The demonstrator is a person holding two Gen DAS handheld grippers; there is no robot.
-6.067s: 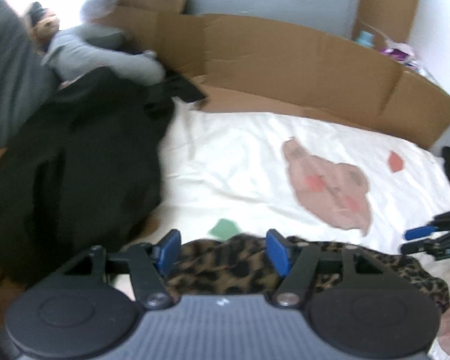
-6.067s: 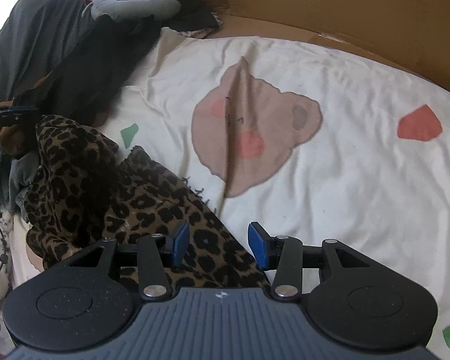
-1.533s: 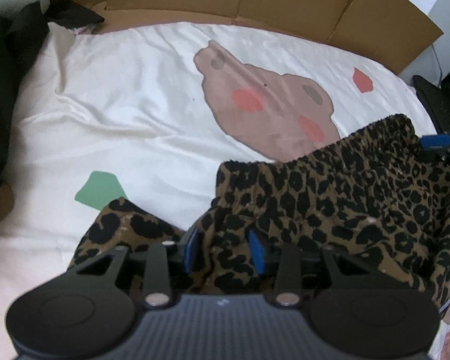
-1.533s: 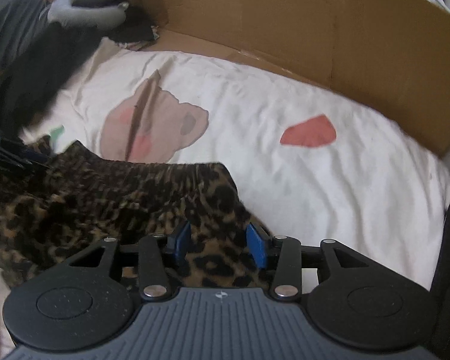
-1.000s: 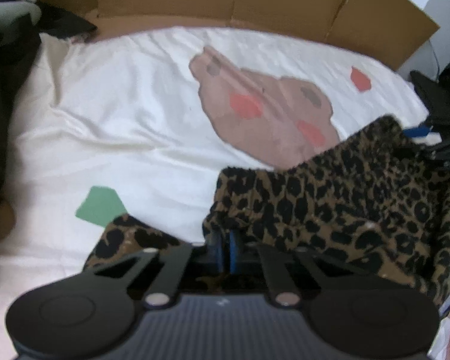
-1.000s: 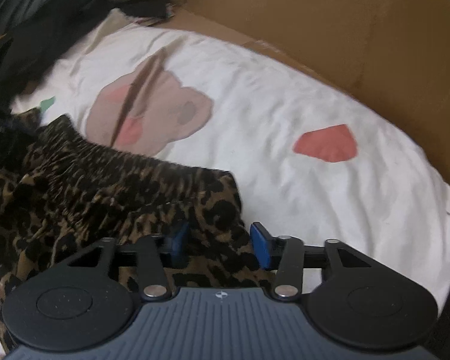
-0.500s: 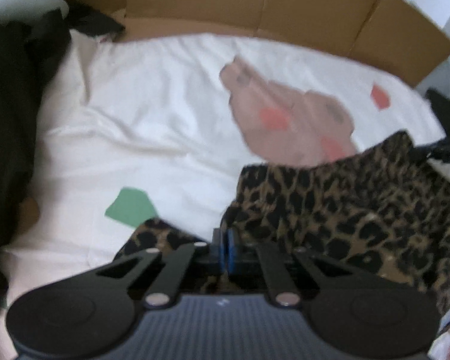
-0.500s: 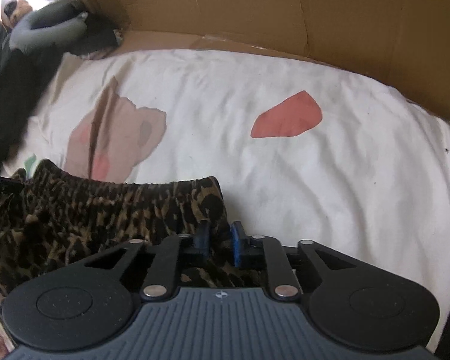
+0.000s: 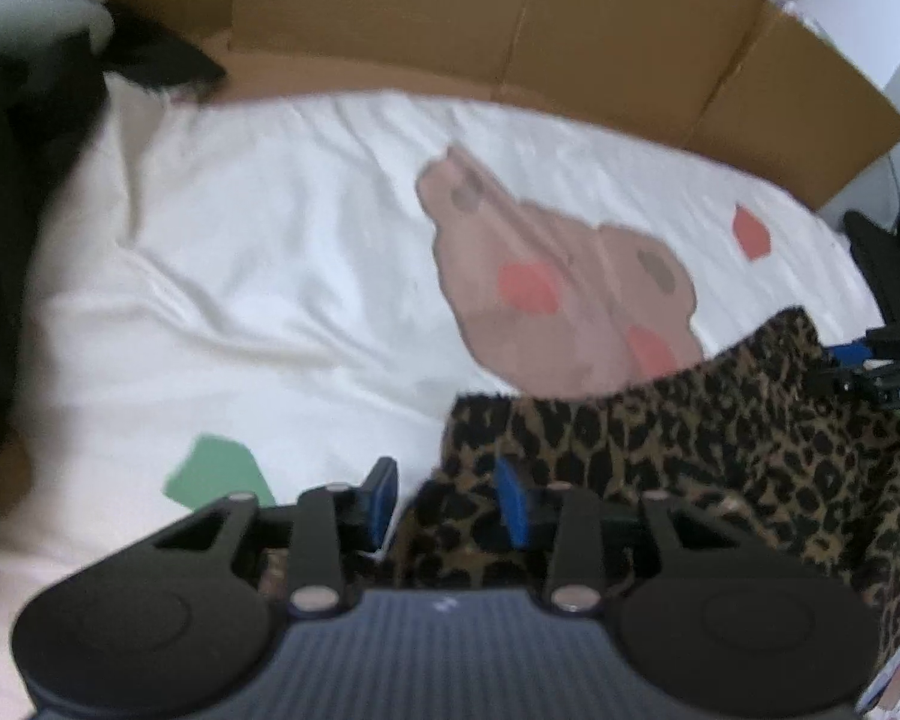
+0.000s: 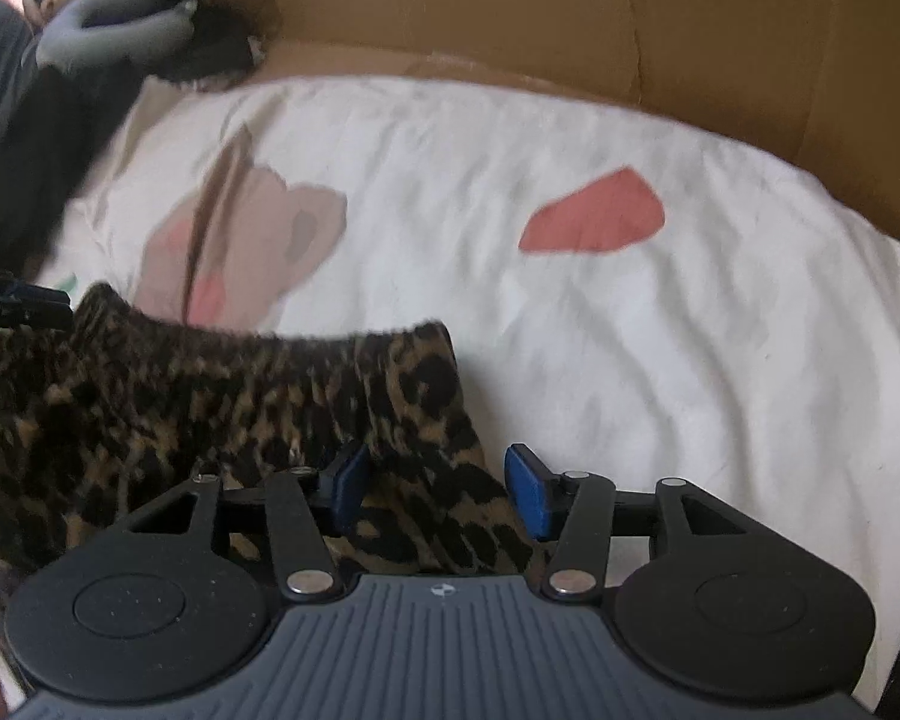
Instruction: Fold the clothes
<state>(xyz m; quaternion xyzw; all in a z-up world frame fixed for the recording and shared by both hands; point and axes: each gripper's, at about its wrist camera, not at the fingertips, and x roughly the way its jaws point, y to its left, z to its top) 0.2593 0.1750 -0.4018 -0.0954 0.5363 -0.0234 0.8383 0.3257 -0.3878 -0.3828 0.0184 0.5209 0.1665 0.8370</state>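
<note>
Both grippers are spread open right now, nothing pinched in either one. The left gripper has its blue pads apart, and a corner of the leopard-print garment sits between them and against the right pad, but the pads aren't squeezing it. Same deal with the right gripper: its jaws stand wide, with the other corner of the garment lying loose in the gap.

The garment itself lies on the white bedsheet, bunched up along the near edge of the sheet, closest to the cameras. Its ribbed waistband edge runs roughly straight between the two grippers and partly covers the lower part of the pink bear print on the sheet. In the right wrist view that bear sits just beyond the waistband, with a crease running through it.

Other stuff on the sheet: a green patch just left of the left gripper, and a red patch beyond the garment on the right side. A cardboard wall stands along the far edge of the sheet. A pile of dark clothes is at the sheet's left edge, with something grey on top at the far corner. Both views are a bit blurry.
</note>
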